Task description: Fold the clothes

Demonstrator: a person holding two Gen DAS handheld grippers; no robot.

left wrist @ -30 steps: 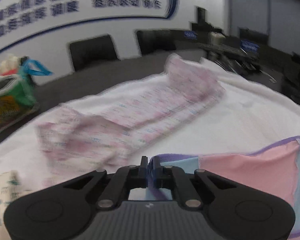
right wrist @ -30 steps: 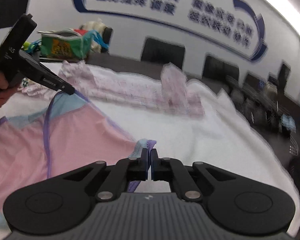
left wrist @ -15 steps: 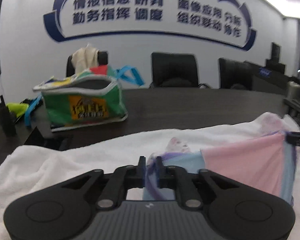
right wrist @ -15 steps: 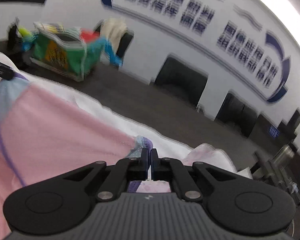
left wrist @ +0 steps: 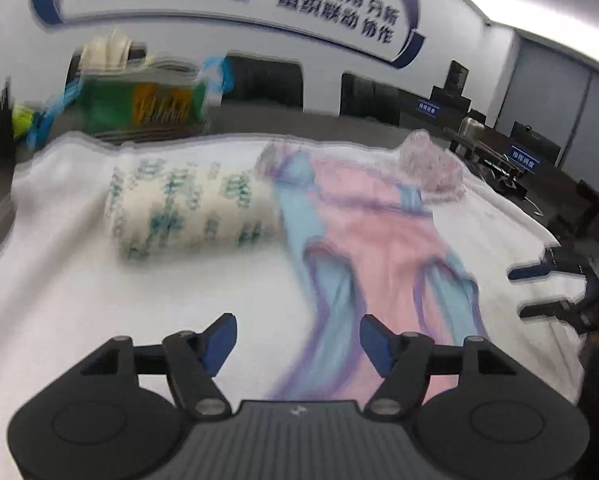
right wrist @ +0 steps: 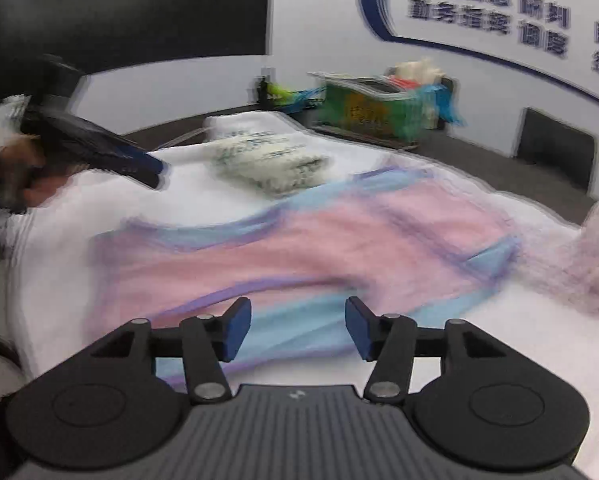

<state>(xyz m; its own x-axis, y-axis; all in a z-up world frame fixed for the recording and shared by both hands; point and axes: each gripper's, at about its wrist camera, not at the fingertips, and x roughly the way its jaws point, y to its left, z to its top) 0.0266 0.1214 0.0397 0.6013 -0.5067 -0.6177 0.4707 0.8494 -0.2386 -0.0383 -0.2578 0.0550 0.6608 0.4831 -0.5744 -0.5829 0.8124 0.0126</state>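
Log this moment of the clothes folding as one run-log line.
step: release | left hand-held gripper: opening, empty | right hand-held gripper: opening, empty | pink garment: lying on white cloth | folded item: beside it

Both views bright, even indoor light. White glare strip point(left wrist: 539, 12) along ceiling, upper right of left view. Heavy motion blur in both: bag point(left wrist: 139, 104), folded cloth point(left wrist: 187, 208), pink garment point(right wrist: 299, 248) smeared, edges ghosted. Wall lettering point(right wrist: 487, 16) doubled. Tool bodies at bottom sharp. Fisheye bends wall and desk edge point(left wrist: 339, 124); corners dark. White towel point(left wrist: 79, 300) near overexposed, shadows faint.
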